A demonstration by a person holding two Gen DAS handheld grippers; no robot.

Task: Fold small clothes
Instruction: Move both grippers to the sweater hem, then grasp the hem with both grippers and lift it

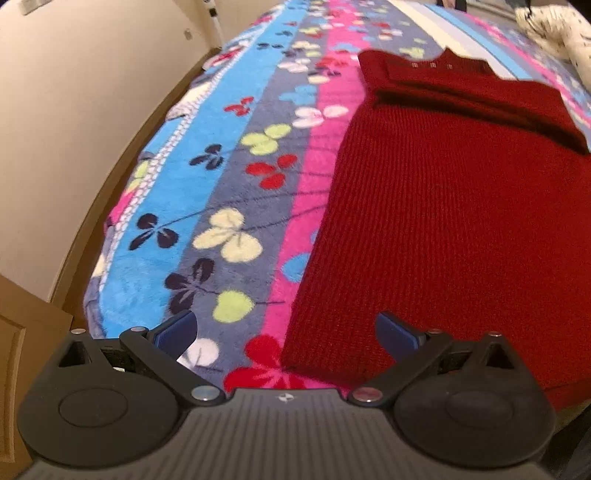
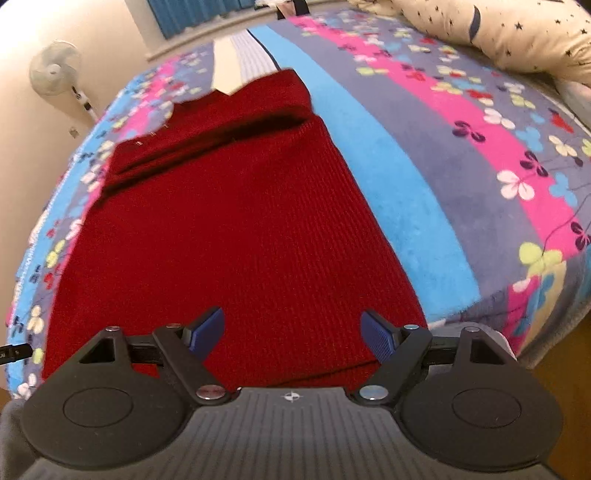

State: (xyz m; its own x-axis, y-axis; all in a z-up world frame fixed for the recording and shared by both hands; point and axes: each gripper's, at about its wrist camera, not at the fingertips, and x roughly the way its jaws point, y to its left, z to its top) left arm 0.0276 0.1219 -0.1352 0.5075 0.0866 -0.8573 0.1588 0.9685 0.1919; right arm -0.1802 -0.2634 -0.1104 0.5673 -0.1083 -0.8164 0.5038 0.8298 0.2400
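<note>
A dark red knitted sweater [image 1: 436,206] lies flat on a flowered fleece blanket [image 1: 236,162], sleeves folded in across its far part, collar at the far end. My left gripper [image 1: 286,332] hovers open over the sweater's near left corner, one blue pad above the blanket, the other above the knit. In the right wrist view the same sweater [image 2: 229,229] fills the middle. My right gripper [image 2: 293,334] is open above its near hem towards the right corner, nothing between the blue pads [image 2: 378,334].
The striped blanket [image 2: 461,177] covers a bed. A star-print pillow [image 2: 498,33] lies at the far right. A white fan [image 2: 55,70] stands by the wall beyond the bed's left side. A cream wall [image 1: 74,110] and brown wooden edge run along the bed's left.
</note>
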